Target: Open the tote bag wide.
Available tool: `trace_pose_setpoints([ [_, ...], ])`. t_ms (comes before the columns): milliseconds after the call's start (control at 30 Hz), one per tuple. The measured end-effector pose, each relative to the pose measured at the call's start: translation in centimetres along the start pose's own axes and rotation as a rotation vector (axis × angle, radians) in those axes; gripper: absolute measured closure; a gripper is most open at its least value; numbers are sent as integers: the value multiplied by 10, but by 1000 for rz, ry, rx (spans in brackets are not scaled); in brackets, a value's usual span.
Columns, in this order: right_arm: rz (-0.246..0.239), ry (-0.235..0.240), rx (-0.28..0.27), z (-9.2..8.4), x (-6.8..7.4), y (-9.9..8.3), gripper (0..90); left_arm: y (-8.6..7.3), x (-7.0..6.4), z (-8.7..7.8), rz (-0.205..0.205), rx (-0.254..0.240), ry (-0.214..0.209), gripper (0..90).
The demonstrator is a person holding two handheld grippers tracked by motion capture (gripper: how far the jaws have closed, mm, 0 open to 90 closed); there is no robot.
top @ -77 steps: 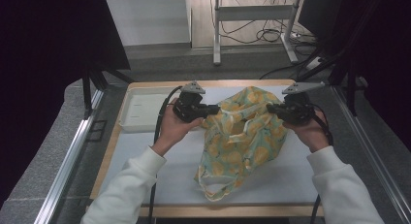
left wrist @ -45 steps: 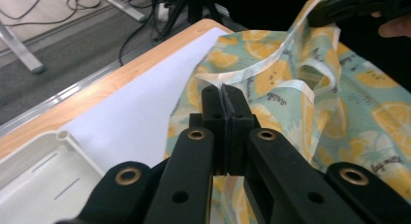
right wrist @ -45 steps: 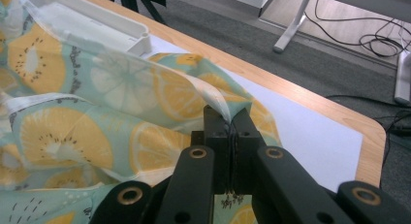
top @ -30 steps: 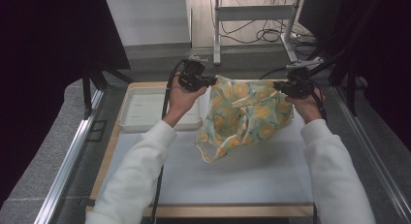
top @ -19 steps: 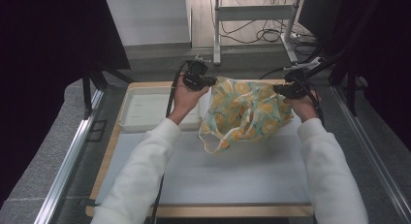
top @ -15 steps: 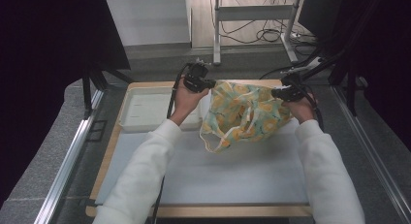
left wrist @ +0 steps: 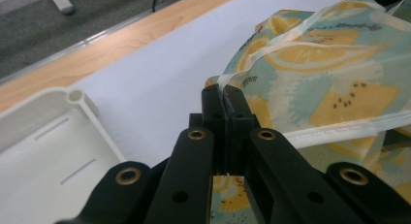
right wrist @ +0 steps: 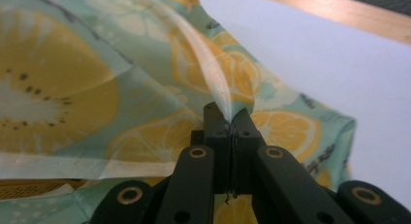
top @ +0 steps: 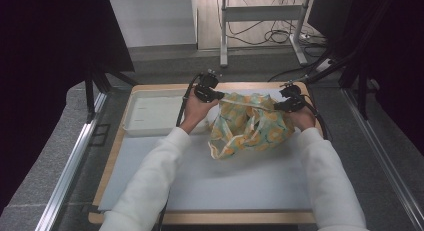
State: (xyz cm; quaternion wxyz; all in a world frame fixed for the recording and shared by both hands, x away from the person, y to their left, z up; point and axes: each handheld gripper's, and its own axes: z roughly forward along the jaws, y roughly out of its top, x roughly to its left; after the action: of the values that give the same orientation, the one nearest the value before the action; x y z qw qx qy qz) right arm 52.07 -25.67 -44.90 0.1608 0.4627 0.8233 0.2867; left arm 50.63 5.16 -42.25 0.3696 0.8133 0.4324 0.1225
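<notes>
One bag (top: 250, 125), lemon print, held btwn both grippers at the far end of the table (top: 210, 183). Left gripper (top: 218, 94) has its jaws pinched tight on a thin edge of the bag; in the left gripper view the pale hem runs straight out of the jaw tips (left wrist: 224, 95) and off to their right. Right gripper (top: 278, 105) is the same: jaws closed on the opposite edge, w/ a pale strip rising from the tips (right wrist: 228, 115) and printed cloth spreading to both sides of them. In the high view the top edge is pulled fairly taut btwn the two sets of jaws, and the rest of the bag hangs and bunches below them, toward the person, w/ a handle loop (top: 220, 152) trailing on the white mat (top: 235, 183). Judging progress: grip on both sides looks done, spreading partly done; the body is crumpled, so laying it flat and smoothing or folding is probably what's left. Count: 1 bag, 2 grippers, 1 white tray (top: 150, 113) just beyond the left jaws' outer side, 1 mat, 1 table.
</notes>
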Motion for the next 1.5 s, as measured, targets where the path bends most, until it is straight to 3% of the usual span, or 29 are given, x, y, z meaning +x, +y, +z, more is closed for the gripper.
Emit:
trace_pose_setpoints([
  [133, -8, 12, -14, 2, 3, -6, 879, -5, -3, 3, -8, -8, -59, 900],
  [300, 7, 6, -25, -4, -3, -10, 879, -2, -4, -3, -4, -27, -75, 900],
  [467, 33, -3, -43, -10, -10, -11, 880, 5, 0, -12, -33, -66, -75, 900],
  [633, 66, 21, 2, -1, -10, -12, 879, 7, 2, -3, -62, -32, -71, 900],
  [700, 52, 34, 36, 5, -6, -13, 878, 5, 1, 3, -72, -24, -86, 900],
  [1300, 3, 89, 149, 27, 11, -24, 876, -7, -18, 34, -34, 102, -135, 900],
  [1500, -11, 86, 148, 25, 12, -26, 860, -9, -23, 36, -16, 107, -155, 900],
])
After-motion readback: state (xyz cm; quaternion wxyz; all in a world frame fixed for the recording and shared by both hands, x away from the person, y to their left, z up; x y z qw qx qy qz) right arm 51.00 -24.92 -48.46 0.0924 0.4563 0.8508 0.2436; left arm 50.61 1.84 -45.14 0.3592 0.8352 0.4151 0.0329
